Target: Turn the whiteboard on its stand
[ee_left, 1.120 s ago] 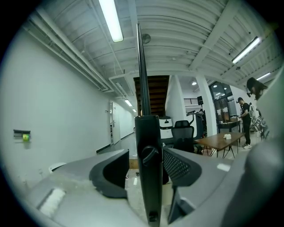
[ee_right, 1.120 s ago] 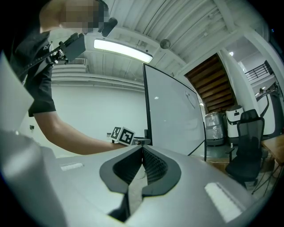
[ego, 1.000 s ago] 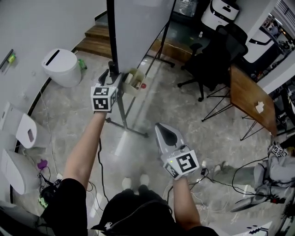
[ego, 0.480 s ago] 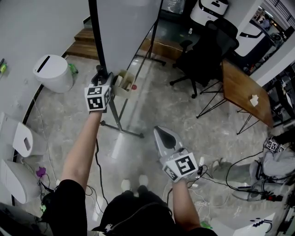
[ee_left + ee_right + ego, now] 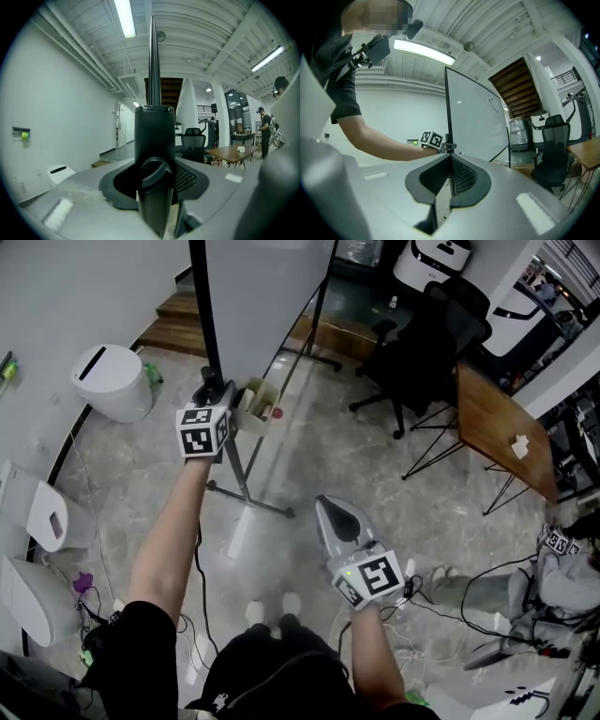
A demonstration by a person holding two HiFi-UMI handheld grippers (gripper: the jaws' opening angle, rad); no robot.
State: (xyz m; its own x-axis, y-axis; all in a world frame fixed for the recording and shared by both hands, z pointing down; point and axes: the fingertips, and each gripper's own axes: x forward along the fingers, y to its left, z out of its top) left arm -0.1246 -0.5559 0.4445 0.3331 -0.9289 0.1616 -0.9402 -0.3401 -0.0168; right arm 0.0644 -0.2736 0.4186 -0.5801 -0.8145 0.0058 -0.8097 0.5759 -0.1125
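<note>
The whiteboard [image 5: 267, 287] stands upright on its wheeled stand, with a black side post [image 5: 208, 324] at its left edge. My left gripper [image 5: 214, 395] is raised to that post. In the left gripper view the post [image 5: 153, 131] and a round black knob [image 5: 154, 171] sit between the jaws. The jaws are closing, and a slim gap still shows beside the right pad. My right gripper [image 5: 337, 517] hangs low over the floor, shut and empty. Its own view shows the whiteboard [image 5: 476, 122] ahead of the right gripper [image 5: 450, 157], with my left gripper's marker cube [image 5: 431, 138] at the post.
A small tray with markers [image 5: 255, 407] hangs on the stand, whose foot bar [image 5: 248, 493] lies on the floor. A white bin [image 5: 112, 381] is left. A black office chair [image 5: 422, 343] and a wooden table [image 5: 497, 427] are right. Cables [image 5: 450, 606] trail near my feet.
My left gripper has moved up against the stand's post, so the post now lies between its jaws. The right gripper has stayed put.
</note>
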